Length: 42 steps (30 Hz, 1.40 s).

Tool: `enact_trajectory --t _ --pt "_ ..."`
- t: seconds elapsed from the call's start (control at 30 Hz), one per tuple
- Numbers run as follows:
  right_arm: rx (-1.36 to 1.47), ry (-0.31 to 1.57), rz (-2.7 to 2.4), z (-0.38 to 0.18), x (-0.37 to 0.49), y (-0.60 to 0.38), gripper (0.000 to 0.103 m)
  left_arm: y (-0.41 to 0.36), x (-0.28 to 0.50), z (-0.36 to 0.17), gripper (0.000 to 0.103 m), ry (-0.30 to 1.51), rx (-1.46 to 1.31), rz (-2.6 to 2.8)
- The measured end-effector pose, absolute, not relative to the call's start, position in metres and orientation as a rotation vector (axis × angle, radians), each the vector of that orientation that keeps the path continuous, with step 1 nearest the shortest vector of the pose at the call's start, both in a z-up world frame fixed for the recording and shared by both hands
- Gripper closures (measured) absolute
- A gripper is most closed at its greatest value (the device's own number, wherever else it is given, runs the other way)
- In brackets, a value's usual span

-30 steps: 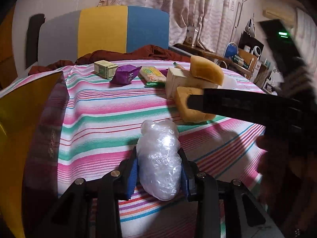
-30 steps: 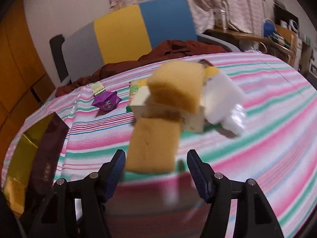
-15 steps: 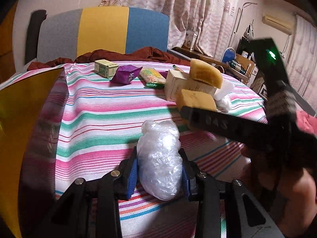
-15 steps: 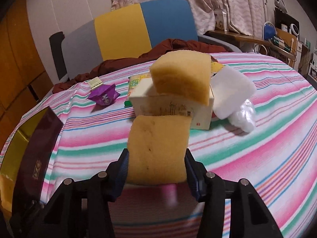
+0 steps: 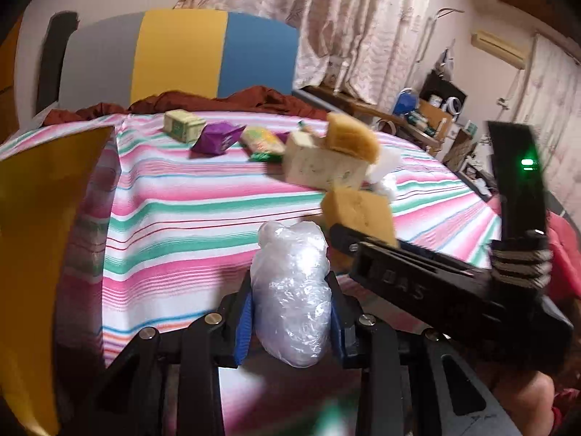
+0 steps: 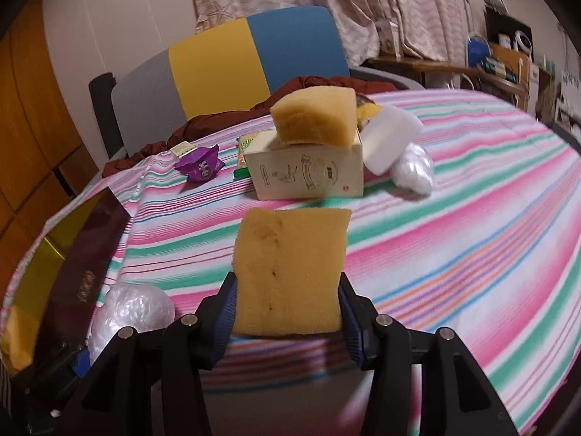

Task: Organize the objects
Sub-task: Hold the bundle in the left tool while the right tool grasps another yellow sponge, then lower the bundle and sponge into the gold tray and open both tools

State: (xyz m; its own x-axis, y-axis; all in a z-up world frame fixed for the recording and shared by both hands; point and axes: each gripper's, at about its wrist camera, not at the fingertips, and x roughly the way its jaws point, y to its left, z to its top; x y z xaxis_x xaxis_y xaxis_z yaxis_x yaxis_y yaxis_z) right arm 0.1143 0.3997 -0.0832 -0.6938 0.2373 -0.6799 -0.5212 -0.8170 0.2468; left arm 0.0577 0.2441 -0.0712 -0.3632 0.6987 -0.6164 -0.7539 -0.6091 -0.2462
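Observation:
My left gripper (image 5: 288,312) is shut on a crumpled clear plastic bundle (image 5: 290,290), its jaws squeezing tighter, held just above the striped tablecloth (image 5: 174,218). My right gripper (image 6: 287,312) has its jaws closing on a yellow sponge (image 6: 290,269); both pads press its sides and it stands up between them. The left wrist view shows that sponge (image 5: 357,210) at the tip of the right gripper, just right of the bundle. The right wrist view shows the bundle (image 6: 130,309) at lower left.
A second yellow sponge (image 6: 314,116) lies on a cream box (image 6: 308,174). Beside it are a white pad (image 6: 390,138) and another plastic bundle (image 6: 414,169). A purple packet (image 6: 199,167), a green-yellow packet (image 5: 263,141) and a small box (image 5: 183,125) lie behind. A gold-and-maroon box (image 6: 72,272) stands left.
The right gripper's jaws closed onto the yellow sponge and drew it back from the cream box, coming nearer the left gripper. The left gripper kept its hold on the plastic bundle.

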Motion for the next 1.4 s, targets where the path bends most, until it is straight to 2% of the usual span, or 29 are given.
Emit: enact_trajectory --t 0.2,0.53,0.77,1.03,1.4 --pt "-0.909 0.698 2.491 -0.074 0.129 0.393 0.052 0.22 0.073 -0.044 0.068 0.072 -0.814 2.055" --pt "-0.855 0.658 2.622 -0.036 0.128 0.356 0.052 0.153 0.053 -0.017 0.068 -0.095 -0.854 2.167" --pt "-0.848 0.625 2.759 -0.013 0.118 0.315 0.052 0.11 0.019 -0.019 0.068 -0.188 -0.97 2.263" --pt "-0.895 0.596 2.881 0.002 0.105 0.268 0.052 0.072 -0.006 -0.037 0.068 -0.161 -1.131 2.32" --pt "-1.047 0.535 2.976 -0.006 0.082 0.216 0.051 0.04 0.002 -0.045 0.068 -0.098 -1.172 2.362"
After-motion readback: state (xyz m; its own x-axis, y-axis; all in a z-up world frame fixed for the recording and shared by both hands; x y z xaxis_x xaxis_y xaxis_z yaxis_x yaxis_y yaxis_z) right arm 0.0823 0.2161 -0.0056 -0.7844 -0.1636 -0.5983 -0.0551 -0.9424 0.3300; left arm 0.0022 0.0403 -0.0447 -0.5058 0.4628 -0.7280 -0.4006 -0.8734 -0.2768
